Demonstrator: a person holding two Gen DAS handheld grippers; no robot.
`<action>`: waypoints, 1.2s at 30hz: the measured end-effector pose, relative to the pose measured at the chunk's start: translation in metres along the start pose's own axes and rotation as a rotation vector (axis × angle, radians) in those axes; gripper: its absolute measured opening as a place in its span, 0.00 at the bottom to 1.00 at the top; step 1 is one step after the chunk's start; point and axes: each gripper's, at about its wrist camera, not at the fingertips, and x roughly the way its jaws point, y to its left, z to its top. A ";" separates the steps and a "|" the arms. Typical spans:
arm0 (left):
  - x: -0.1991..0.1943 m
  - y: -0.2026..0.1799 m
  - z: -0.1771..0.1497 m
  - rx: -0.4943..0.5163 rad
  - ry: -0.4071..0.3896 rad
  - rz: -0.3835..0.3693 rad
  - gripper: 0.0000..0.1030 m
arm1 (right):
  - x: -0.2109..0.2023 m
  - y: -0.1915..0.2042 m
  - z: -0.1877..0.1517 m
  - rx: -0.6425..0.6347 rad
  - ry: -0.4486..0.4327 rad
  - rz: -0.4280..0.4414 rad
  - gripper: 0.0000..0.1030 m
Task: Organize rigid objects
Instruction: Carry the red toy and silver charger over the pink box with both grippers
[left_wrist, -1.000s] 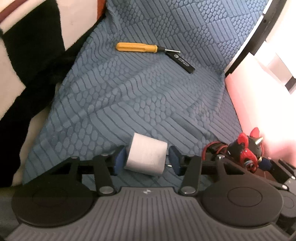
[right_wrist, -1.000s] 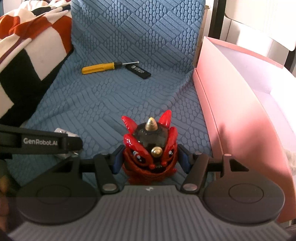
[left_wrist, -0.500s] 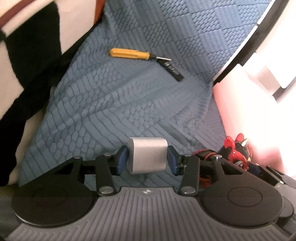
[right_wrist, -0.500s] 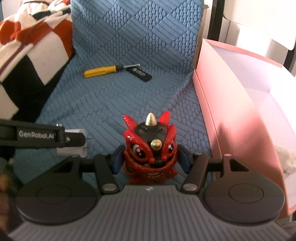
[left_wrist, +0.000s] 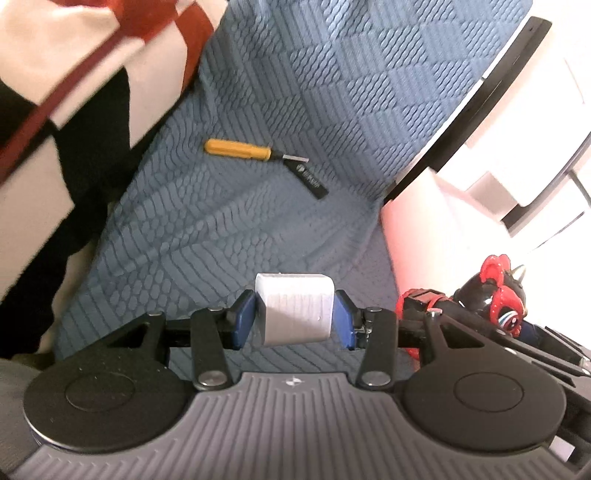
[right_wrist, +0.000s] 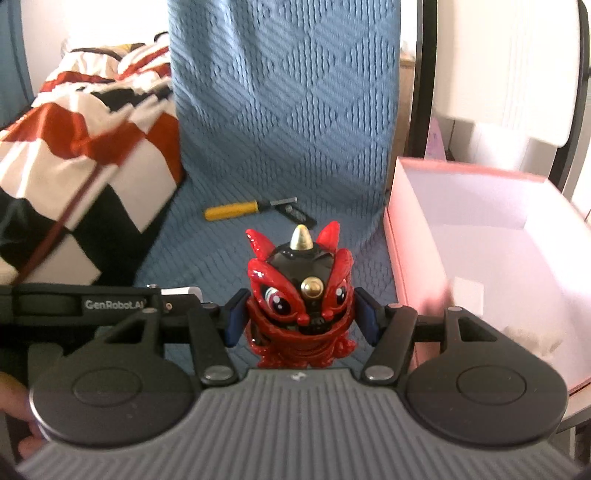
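My left gripper (left_wrist: 294, 319) is shut on a white rounded block (left_wrist: 295, 308) and holds it above the blue textured cover (left_wrist: 236, 229). My right gripper (right_wrist: 300, 319) is shut on a red and black lion figurine (right_wrist: 300, 295) with a gold horn, held in the air just left of the pink box (right_wrist: 406, 258). The figurine also shows at the right of the left wrist view (left_wrist: 495, 291). A yellow-handled screwdriver (left_wrist: 238, 149) and a black flat tag (left_wrist: 310, 181) lie on the cover farther back, and both show in the right wrist view (right_wrist: 231, 211).
The pink box's inside (right_wrist: 498, 258) is pale, with something white and fuzzy (right_wrist: 532, 338) at its near end. A red, white and black checked blanket (right_wrist: 74, 166) lies at the left. A black frame bar (left_wrist: 469, 107) runs behind the cover.
Both grippers have risen with their loads and the views have tilted up. The white block went from resting between the left fingers to being gripped. The figurine now hangs higher beside the box.
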 end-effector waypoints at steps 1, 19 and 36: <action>-0.006 -0.002 0.001 0.002 -0.008 -0.004 0.50 | -0.007 0.000 0.002 0.001 -0.007 0.003 0.61; -0.077 -0.032 -0.001 0.015 -0.089 -0.050 0.50 | -0.068 -0.004 0.002 0.003 -0.053 0.020 0.61; -0.059 -0.128 -0.008 0.117 -0.074 -0.168 0.49 | -0.107 -0.068 -0.005 0.104 -0.102 -0.091 0.61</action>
